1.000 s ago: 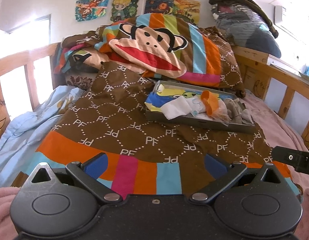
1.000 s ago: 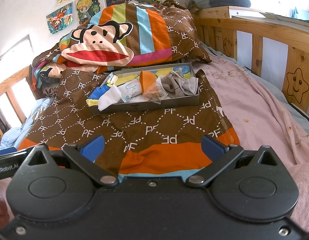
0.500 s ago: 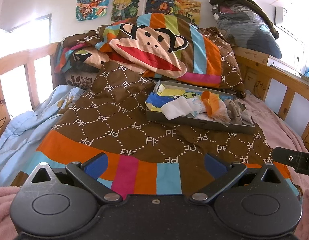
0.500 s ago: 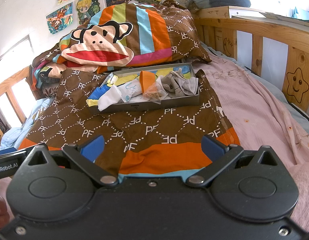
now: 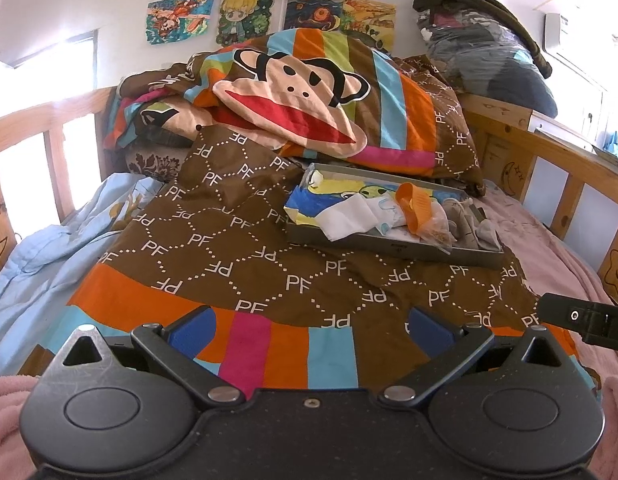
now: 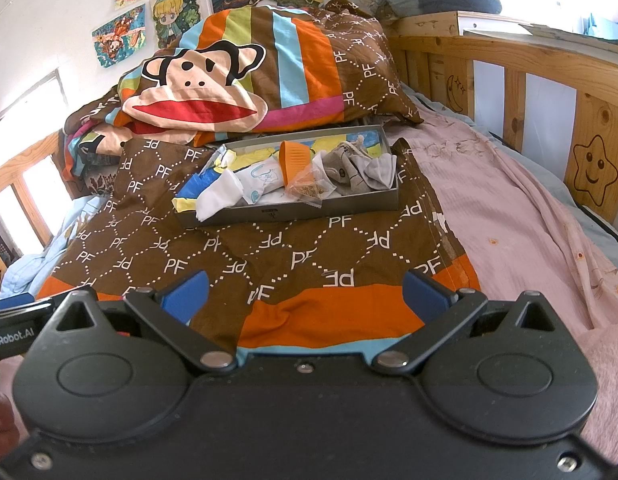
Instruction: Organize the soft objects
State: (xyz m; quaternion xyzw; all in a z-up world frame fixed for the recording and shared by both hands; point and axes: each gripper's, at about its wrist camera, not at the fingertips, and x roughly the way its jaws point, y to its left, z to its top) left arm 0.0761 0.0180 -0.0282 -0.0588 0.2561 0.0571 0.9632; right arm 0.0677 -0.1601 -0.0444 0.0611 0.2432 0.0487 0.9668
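Bedroom, wooden bed frame [image 6: 541, 68] along the right of both views, cartoon posters [image 5: 181, 18] on the wall at the top. Brown "PF" quilt [image 5: 237, 240] fills the centre of the frame, monkey-face pillow [image 5: 301, 92] piled above it at upper centre. Pink sheet [image 6: 509, 216] on the right, light blue blanket [image 5: 41, 240] at left.

Grey shallow box [image 6: 341, 202] sits on the quilt just below the pillow: centre-right in the left wrist view, centre in the right wrist view. Inside it:
- white cloth [image 6: 221, 196] at the left end, spilling over the front wall
- orange ribbed cup [image 6: 295, 158] tilted on its side, mid-box
- small clear bag [image 6: 311, 188] with brown bits, touching the cup
- grey socks [image 6: 361, 170] bunched at the right end
- blue/yellow printed fabric [image 5: 309, 204] under the lot

Left gripper [image 5: 309, 330]: jaws spread wide, nothing between them, low over the striped quilt edge. Right gripper [image 6: 305, 292]: same, spread wide and holding nothing. Both well apart from the box. The right gripper's side shows at the right edge of the left wrist view.
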